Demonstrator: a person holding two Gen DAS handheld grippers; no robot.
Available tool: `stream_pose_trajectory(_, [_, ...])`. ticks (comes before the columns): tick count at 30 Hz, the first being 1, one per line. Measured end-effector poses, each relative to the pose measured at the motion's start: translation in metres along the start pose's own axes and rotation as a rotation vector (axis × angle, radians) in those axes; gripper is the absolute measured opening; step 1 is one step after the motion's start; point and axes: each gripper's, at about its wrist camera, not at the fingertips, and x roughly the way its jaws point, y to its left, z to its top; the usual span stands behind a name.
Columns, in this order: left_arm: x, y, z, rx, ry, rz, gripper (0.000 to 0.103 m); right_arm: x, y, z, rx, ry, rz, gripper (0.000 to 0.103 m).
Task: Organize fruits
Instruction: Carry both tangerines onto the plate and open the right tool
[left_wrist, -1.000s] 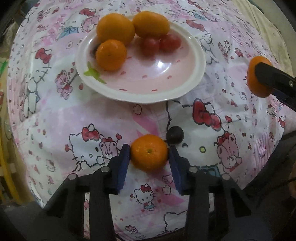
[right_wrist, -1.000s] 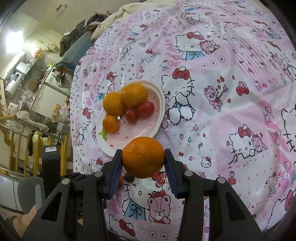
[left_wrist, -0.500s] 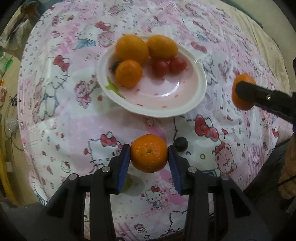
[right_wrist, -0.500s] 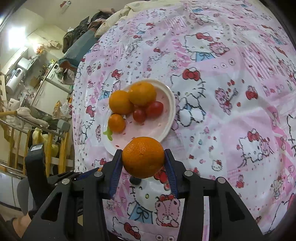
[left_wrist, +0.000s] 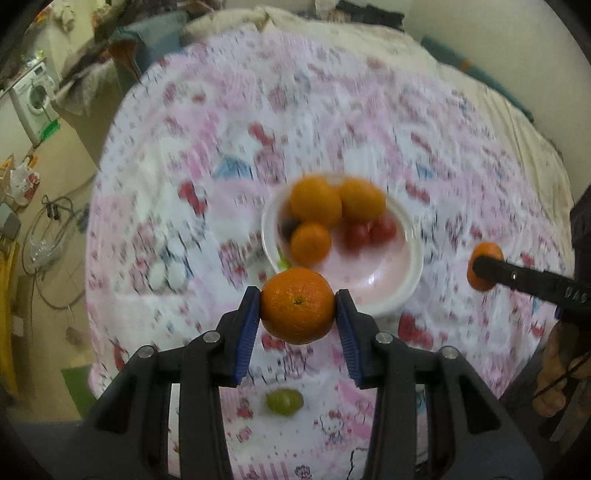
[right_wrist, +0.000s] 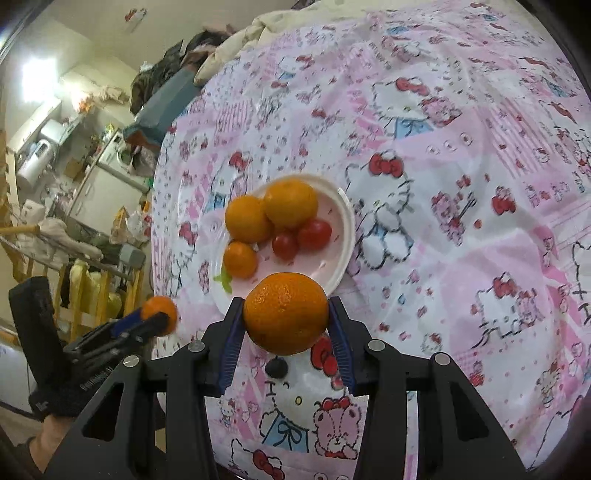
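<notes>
Orange fruit fills both grippers — the left gripper clamps a tangerine and the right gripper an orange, each held clear of the cloth-covered surface, low centre of frame, likely bound for the plate.

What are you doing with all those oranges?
A person is sorting fruit onto a plate. Each hand holds tongs gripping one orange: the left tongs hold one orange, the right tongs another. The plate already has three oranges and two tomatoes. A green grape lies on the cloth.
</notes>
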Motion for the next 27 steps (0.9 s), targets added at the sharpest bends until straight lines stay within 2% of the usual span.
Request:
stream_pose_trajectory(4, [0.002,0.004,0.021,0.003,-0.012,0.015,0.037,-0.003,-0.011,0.018,0.029,-0.014,-0.009,0.046])
stream_pose_trajectory(10, [0.026,0.004,0.037,-0.024,0.045,-0.005,0.037,0.011,-0.015,0.039,0.029,0.011,-0.022,0.046])
stream_pose_trajectory(18, [0.059,-0.018,0.04,0.011,0.104,-0.017,0.037,0.045,-0.008,0.051,-0.021,0.089,-0.035,0.046])
stream_pose_trajectory(27, [0.083,-0.036,0.033,0.033,0.144,-0.001,0.037,0.071,-0.02,0.05,0.02,0.141,-0.035,0.046])
